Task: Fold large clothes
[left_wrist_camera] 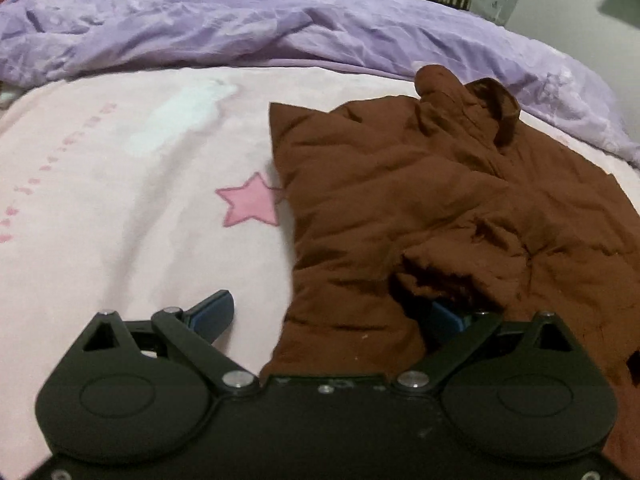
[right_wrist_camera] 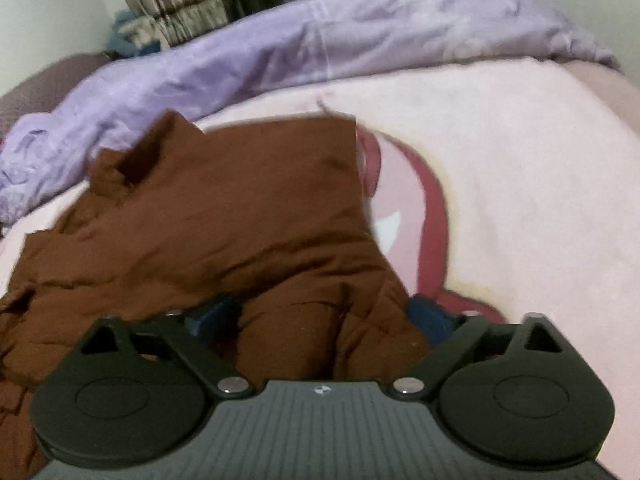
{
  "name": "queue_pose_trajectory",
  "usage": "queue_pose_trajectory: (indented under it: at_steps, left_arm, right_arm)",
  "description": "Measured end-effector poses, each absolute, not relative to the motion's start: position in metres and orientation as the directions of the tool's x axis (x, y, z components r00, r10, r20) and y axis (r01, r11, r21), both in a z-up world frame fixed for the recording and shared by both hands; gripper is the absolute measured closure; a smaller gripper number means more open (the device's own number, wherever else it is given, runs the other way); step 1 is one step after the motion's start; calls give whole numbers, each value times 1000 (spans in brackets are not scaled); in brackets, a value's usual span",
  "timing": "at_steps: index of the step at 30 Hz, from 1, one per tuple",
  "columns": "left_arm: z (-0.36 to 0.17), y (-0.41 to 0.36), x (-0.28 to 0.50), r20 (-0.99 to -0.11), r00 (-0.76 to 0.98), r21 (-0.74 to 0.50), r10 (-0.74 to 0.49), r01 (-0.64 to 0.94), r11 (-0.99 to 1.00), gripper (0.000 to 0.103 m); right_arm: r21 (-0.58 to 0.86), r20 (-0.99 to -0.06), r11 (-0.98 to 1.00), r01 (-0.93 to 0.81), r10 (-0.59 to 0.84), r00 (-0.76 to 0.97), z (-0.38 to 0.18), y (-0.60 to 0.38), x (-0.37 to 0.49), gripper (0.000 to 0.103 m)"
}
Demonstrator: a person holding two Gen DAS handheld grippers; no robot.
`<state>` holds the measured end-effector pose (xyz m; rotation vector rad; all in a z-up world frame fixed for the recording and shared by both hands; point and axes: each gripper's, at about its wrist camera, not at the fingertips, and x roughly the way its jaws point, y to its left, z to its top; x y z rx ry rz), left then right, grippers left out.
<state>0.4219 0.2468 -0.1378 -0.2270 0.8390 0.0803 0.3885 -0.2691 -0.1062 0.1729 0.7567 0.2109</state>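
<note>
- My left gripper (left_wrist_camera: 326, 312) stands wide open, close over the bed. Its left blue finger (left_wrist_camera: 212, 312) is bare over the pink blanket (left_wrist_camera: 120, 200); its right finger is mostly hidden under a fold of the brown garment (left_wrist_camera: 420, 208), only a sliver of blue showing. Cloth lies in the gap between the fingers, but nothing is pinched.
- My right gripper (right_wrist_camera: 324, 312) is also spread wide. The near edge of the brown garment (right_wrist_camera: 240, 220) bunches up between its two blue fingers (right_wrist_camera: 430, 318), and the pads do not close on it as far as I can see; this view is blurred.
- Just ahead of my left gripper and off to its right, the garment lies crumpled on the blanket, padded and creased, with a dark hollow in the fabric right by my right finger.
- Ahead and to the left of my left gripper, a pink star (left_wrist_camera: 250, 202) printed on the blanket touches the garment's left edge.
- Ahead of my right gripper the garment spreads forward and to the left; to the right of it the blanket shows a dark red curved print (right_wrist_camera: 428, 216).
- Farther out, the garment's collar (left_wrist_camera: 496, 108) stands up at its far end.
- Beyond everything, a rumpled lilac duvet (left_wrist_camera: 200, 24) runs across the far side of the bed, with a striped curtain (right_wrist_camera: 176, 4) behind it.
</note>
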Motion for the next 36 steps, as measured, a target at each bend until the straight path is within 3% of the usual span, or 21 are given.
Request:
queue_pose_trajectory:
  at_steps: [2,3,5,6,7,9,11,17,21,23,24,25,27,28,30,31,32,36]
  left_arm:
    - [-139,241,423,-721,693,-160,-15,-145,976,8]
    - [-140,237,424,-709,705,-143,-16,-121,982,32]
    - [-135,227,420,-671,738,-156,-67,-52,986,69]
    - [-132,221,419,-665,746,-132,-49,-52,990,75]
    - [-131,216,418,-656,754,-97,-28,-47,994,77]
    - [-128,211,419,-641,768,-75,-4,-58,996,83]
    - [-117,209,424,-622,783,-62,4,-55,997,87]
    - [-52,227,425,-501,866,-103,6,-67,992,90]
    - [-74,243,448,-567,823,-115,41,-128,985,90]
    - [-105,249,461,-654,755,-122,47,-167,978,87]
    - [-123,249,467,-690,722,-116,43,-169,979,75]
    - [-133,247,466,-686,725,-95,62,-173,980,69]
    - [-131,241,461,-662,739,-25,124,-187,982,50]
    - [-129,239,459,-659,738,2,145,-191,982,44]
    - [-124,237,457,-638,733,85,234,-235,968,11]
    - [-122,237,454,-614,734,125,289,-271,954,4]
    - [-117,239,446,-594,737,142,324,-300,943,0]
    - [-85,232,415,-467,795,125,387,-375,919,0]
  right_arm:
    - [218,-638,962,-164,268,722,-110,-265,392,0]
    - [215,-628,962,-168,268,730,-112,-265,390,0]
    - [219,-601,957,-191,286,746,-111,-262,386,3]
    - [218,-602,955,-200,292,743,-109,-259,385,16]
    - [226,-607,954,-199,297,737,-106,-258,384,23]
    - [254,-604,948,-190,309,735,-98,-256,382,49]
    - [243,-601,954,-175,290,745,-89,-251,377,61]
    - [151,-507,979,-140,198,839,-42,-229,338,67]
    - [135,-539,986,-94,153,829,-44,-226,348,67]
    - [165,-618,986,-27,125,777,-65,-232,366,65]
    - [188,-661,982,-9,133,738,-77,-236,375,59]
    - [215,-687,977,1,150,711,-90,-242,382,56]
    - [226,-672,974,-12,165,722,-102,-250,385,36]
    - [220,-657,975,-22,165,735,-103,-253,384,33]
    - [217,-654,976,-13,155,741,-101,-257,385,21]
    - [223,-648,975,3,146,747,-98,-258,382,19]
    - [228,-642,974,19,136,755,-95,-260,380,18]
    - [141,-590,981,135,-26,807,-77,-251,360,9]
